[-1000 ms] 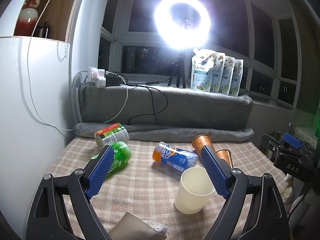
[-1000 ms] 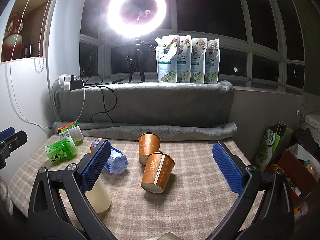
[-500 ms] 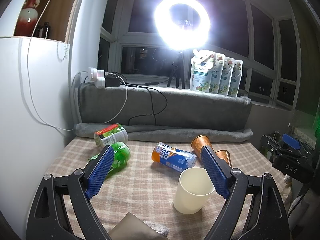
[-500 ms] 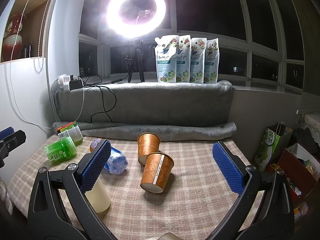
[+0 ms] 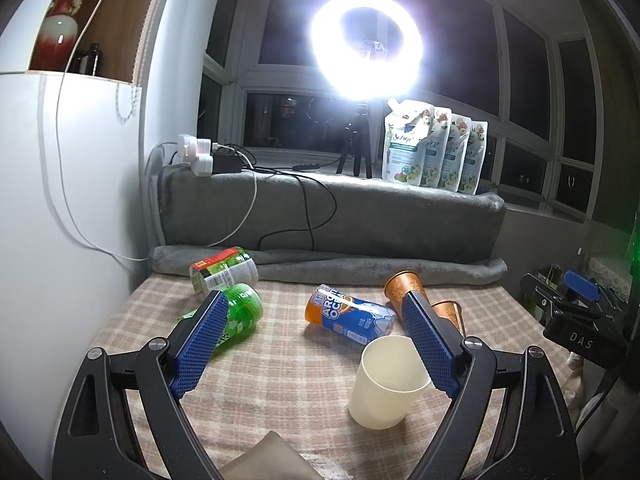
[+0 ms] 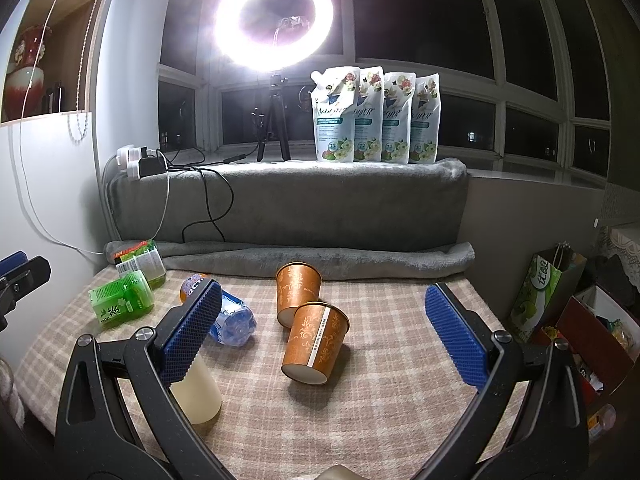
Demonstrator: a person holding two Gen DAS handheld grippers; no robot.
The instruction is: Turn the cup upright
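Lying on the table, the blue bottle reads "OCEAN"-ish; both grippers' jaws gape wide, empty, near the cream cup.

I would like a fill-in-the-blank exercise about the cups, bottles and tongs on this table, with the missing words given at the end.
1. The cream cup stands upright with its opening facing ____.
2. The number of orange paper cups lying on their sides, such as the near one, is ____.
3. Both the left tongs and the right tongs are ____ and hold nothing.
4. The pouches standing on the ledge number ____.

Missing words: up; two; open; four
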